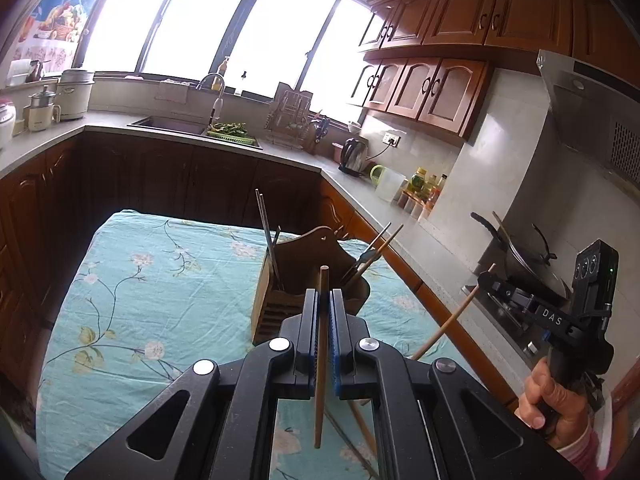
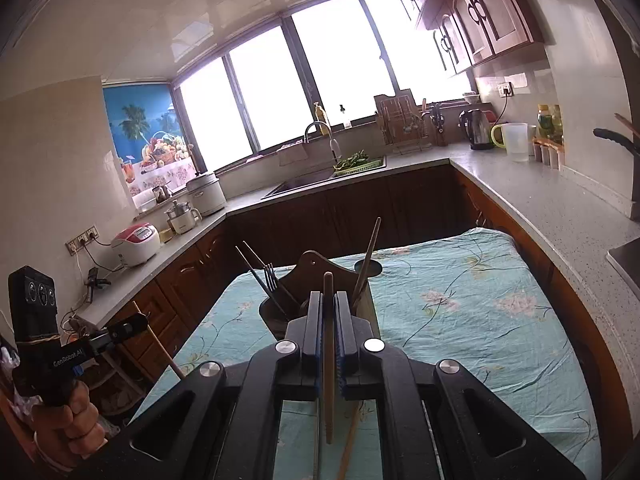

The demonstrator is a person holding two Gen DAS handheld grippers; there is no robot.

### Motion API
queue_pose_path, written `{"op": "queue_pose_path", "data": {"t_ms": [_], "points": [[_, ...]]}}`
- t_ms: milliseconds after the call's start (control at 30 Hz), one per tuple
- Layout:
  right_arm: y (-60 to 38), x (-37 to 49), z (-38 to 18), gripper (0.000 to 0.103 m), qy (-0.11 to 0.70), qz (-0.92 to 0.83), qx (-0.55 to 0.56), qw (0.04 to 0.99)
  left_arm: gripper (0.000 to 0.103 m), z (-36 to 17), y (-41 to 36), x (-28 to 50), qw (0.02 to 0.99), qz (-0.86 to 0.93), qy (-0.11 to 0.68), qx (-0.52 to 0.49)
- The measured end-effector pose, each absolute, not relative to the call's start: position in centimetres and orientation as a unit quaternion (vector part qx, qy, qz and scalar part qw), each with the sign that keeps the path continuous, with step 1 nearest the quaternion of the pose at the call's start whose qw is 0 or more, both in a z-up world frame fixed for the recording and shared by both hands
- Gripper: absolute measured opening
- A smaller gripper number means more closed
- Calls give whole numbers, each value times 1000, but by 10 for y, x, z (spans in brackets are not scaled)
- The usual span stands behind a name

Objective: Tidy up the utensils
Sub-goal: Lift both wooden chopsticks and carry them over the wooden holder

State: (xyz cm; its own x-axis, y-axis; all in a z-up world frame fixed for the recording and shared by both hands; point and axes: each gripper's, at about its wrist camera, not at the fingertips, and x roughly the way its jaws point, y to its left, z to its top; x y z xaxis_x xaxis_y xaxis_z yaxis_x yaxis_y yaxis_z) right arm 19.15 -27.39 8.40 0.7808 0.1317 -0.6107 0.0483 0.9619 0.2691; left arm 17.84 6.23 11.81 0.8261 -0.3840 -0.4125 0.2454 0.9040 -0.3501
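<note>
Clamping one brown chopstick (image 1: 321, 344) upright between its closed fingers, the left tool (image 1: 325, 300) hovers just before the wooden utensil holder (image 1: 296, 276). The right tool (image 2: 329, 304) likewise grips a paler chopstick (image 2: 329, 360), facing that holder's other side. Chopsticks and a fork (image 2: 270, 276) stand inside the holder, which rests on the surface under a floral teal cloth (image 1: 160, 280).
</note>
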Motion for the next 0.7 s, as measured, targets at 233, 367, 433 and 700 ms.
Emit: {"op": "queue_pose_path", "data": {"t_ms": [233, 367, 433, 700], "points": [[-278, 206, 96, 5, 309, 23, 141, 940, 3, 137, 66, 190, 956, -159, 205, -138], [-279, 214, 107, 5, 291, 22, 138, 947, 3, 147, 69, 197, 962, -153, 180, -138], [-280, 220, 114, 5, 279, 20, 139, 950, 3, 150, 71, 203, 964, -150, 169, -140], [-286, 254, 131, 5, 245, 15, 141, 959, 3, 158, 73, 237, 970, -142, 130, -148]]}}
